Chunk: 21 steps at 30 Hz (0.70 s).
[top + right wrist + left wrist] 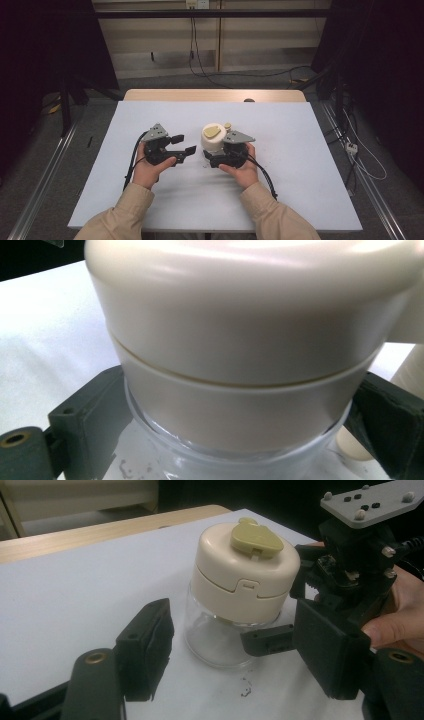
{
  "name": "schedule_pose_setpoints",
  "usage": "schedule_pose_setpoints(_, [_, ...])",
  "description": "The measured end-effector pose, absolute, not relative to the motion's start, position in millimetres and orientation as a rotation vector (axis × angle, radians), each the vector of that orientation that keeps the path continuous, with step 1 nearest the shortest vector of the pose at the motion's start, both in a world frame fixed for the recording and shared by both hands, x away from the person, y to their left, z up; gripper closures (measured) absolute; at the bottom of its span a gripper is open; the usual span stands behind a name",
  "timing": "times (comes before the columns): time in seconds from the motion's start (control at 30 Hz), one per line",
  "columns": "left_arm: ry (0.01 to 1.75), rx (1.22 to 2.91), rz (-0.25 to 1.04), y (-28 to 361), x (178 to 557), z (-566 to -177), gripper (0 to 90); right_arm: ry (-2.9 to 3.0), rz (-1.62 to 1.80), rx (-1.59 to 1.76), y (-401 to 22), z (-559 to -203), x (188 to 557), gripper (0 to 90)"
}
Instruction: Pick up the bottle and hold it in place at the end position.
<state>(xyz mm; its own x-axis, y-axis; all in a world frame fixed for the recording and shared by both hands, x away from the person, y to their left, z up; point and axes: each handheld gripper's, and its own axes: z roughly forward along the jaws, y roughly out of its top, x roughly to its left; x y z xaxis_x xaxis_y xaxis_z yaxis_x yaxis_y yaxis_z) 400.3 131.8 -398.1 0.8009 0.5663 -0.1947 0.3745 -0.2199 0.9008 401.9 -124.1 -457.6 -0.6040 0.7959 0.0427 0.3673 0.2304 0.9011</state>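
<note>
Nearest the camera, the person's left hand (150,170) carries the left gripper (184,143), its jaws spread with nothing between them; no pad touches the jar. Just to that claw's right stands the clear jar (220,640) with its cream lid (240,575), upright on the white table (300,150). Right of the jar, the right gripper (235,440) pinches the glass body below the lid, one jaw pressed on each side.

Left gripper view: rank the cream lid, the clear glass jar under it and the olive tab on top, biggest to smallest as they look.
1. cream lid
2. clear glass jar, though the lid hides its top, so lid versus jar is unsure
3. olive tab, clearly smallest
</note>
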Motion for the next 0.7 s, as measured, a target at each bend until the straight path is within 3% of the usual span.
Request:
schedule_pose_setpoints(0.17, [0.728, 1.854, 0.202, 131, 402, -399, 35.6, 2.083, 1.339, 1.072, -124, -458, 402, 5.0])
schedule_pose_setpoints(0.7, [0.716, 1.857, 0.174, 120, 406, -391, 58.3, 2.087, 1.331, 1.067, -124, -458, 402, 5.0])
